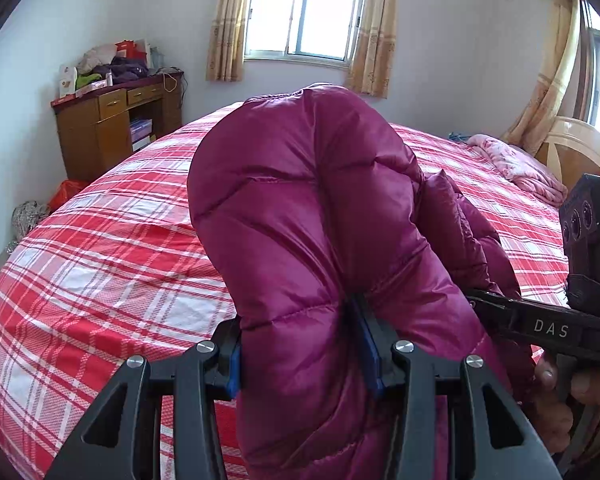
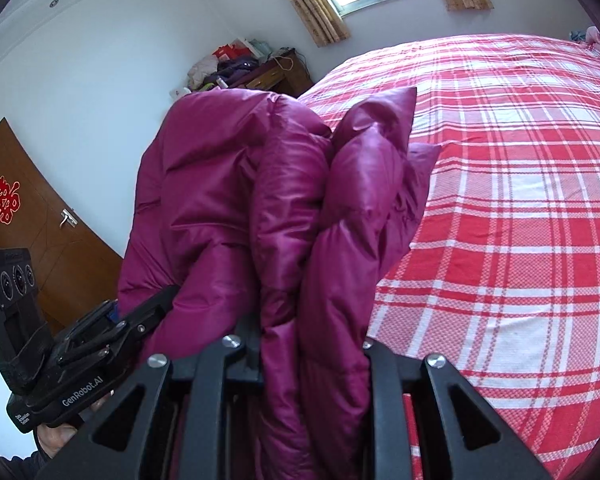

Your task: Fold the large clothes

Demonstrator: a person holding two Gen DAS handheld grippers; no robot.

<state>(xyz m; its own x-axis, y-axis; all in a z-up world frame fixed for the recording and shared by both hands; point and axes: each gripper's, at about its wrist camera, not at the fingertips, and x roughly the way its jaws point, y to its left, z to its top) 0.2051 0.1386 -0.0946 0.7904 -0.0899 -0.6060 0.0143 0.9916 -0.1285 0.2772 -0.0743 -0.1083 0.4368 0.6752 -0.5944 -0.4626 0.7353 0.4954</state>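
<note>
I hold the magenta down jacket (image 1: 300, 208) aloft above the plaid bed (image 1: 100, 248); left gripper (image 1: 306, 354) and right gripper (image 2: 312, 354) each pinch its bulk, side by side, long axis running upward from my fingers.

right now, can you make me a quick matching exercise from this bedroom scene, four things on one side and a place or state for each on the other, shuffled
Things:
1. magenta down jacket
2. plaid bedsheet
3. wooden desk
4. pink blanket

Places or states:
A. bunched by the wooden headboard
B. against the wall, piled with clutter
C. clamped in both the left gripper and the right gripper
D. spread flat over the bed

Pairs: 1-C, 2-D, 3-B, 4-A
</note>
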